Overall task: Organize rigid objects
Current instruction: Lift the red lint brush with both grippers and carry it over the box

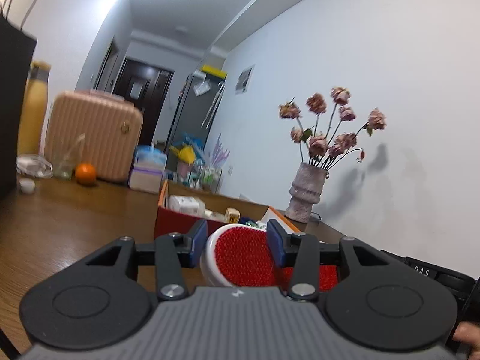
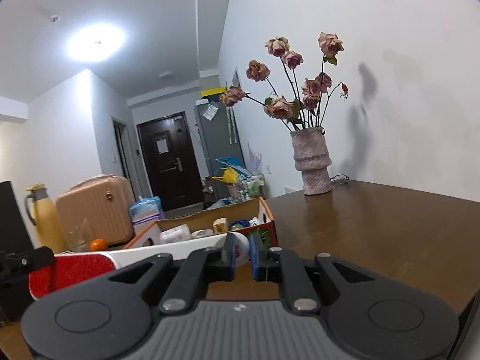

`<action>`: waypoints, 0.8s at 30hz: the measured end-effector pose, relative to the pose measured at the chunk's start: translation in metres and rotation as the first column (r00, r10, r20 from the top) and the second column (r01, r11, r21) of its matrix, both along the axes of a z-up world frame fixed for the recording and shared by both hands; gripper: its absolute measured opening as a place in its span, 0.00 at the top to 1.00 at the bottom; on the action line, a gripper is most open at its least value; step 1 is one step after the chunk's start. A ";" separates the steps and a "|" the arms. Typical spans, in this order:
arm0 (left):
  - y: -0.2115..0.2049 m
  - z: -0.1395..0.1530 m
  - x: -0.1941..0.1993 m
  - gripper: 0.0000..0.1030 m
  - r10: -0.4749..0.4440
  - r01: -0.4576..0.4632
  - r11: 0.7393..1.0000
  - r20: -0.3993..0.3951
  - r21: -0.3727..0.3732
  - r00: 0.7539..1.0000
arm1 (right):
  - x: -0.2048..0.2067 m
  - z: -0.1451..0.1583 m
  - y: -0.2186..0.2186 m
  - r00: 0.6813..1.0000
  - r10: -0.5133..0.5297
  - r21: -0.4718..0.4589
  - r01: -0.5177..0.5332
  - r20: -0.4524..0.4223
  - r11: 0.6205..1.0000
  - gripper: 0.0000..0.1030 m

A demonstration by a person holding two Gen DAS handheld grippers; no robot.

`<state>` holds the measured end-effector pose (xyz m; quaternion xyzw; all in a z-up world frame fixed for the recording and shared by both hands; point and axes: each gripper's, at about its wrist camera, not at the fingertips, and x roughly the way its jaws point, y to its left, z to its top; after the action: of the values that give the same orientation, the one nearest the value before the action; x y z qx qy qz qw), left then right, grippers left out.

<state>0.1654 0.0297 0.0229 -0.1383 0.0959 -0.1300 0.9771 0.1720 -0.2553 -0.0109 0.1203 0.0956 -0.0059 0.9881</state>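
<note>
A white lint brush with a red bristle face (image 1: 243, 255) hangs above the wooden table (image 1: 75, 216), carried by both grippers. My left gripper (image 1: 237, 247) is shut on its red head, with a blue pad on either side. In the right wrist view the brush (image 2: 135, 253) runs leftward, and my right gripper (image 2: 242, 258) is shut on its round white handle end. Just beyond stands an open cardboard box (image 1: 180, 225) with red sides, also in the right wrist view (image 2: 210, 214). It holds several small packets and bottles.
A stone vase of dried roses (image 2: 312, 162) stands by the wall, with glasses (image 2: 340, 177) beside it. A pink suitcase (image 1: 93, 135), an orange (image 1: 85, 174), a yellow flask (image 1: 33, 111) and a black bag (image 1: 12, 105) sit at the table's left. A dark object (image 1: 426, 271) lies at the right.
</note>
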 end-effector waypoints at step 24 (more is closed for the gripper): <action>-0.038 0.048 0.267 0.58 0.001 0.007 0.999 -0.148 0.052 0.989 | 0.267 0.031 -0.039 0.994 0.069 0.005 -0.069 -0.083 0.998 0.89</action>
<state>0.4321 -0.0084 0.0709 -0.1215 0.1718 -0.1182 0.9704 0.4387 -0.2947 0.0205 0.1175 0.1406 0.0232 0.9828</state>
